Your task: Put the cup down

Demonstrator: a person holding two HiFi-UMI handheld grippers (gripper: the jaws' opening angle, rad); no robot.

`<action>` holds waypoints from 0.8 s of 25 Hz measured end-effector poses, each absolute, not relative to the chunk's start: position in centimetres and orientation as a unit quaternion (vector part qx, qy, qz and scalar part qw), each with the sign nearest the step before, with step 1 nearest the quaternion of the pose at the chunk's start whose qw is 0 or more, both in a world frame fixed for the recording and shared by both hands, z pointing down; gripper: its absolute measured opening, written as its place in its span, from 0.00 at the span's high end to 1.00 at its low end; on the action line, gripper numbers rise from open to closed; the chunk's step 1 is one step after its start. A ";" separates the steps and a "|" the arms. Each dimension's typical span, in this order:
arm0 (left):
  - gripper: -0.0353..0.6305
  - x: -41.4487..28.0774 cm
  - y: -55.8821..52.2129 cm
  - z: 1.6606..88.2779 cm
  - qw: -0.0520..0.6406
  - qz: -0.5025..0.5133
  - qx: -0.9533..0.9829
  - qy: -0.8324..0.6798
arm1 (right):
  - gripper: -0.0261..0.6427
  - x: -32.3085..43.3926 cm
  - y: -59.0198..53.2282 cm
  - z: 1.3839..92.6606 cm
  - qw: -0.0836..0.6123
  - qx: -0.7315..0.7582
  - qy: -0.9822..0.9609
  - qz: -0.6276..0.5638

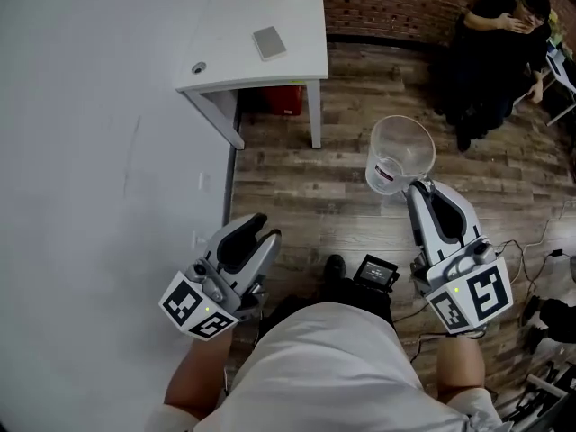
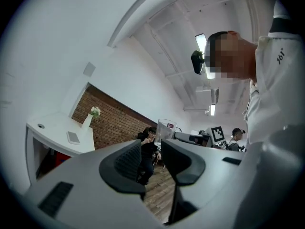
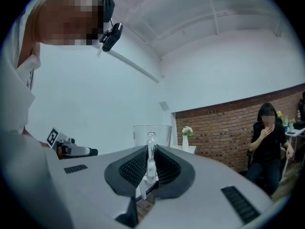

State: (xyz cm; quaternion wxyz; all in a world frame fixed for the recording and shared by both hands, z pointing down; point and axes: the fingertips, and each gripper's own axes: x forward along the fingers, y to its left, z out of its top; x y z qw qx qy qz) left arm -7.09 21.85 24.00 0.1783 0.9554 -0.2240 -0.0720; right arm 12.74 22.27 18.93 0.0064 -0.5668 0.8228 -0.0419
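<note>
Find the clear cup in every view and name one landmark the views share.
Head view: cup right of centre, over the wooden floor, at the tip of the right tongs.
Left gripper view: cup small, near centre, just above the jaw tips.
Right gripper view: cup dead centre, its handle pinched between the jaws.
Shared landmark: brick wall.

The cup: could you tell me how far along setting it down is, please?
Done: the cup is lifted. In hand: the right gripper pinches its handle, holding it above the wooden floor. Remaining: set it on a surface and release. The left gripper is open, empty.
</note>
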 end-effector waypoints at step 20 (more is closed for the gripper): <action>0.77 -4.7 9.2 24.5 0.169 -0.074 0.951 -0.247 | 0.92 13.2 8.5 19.3 0.005 -0.534 0.845 -0.011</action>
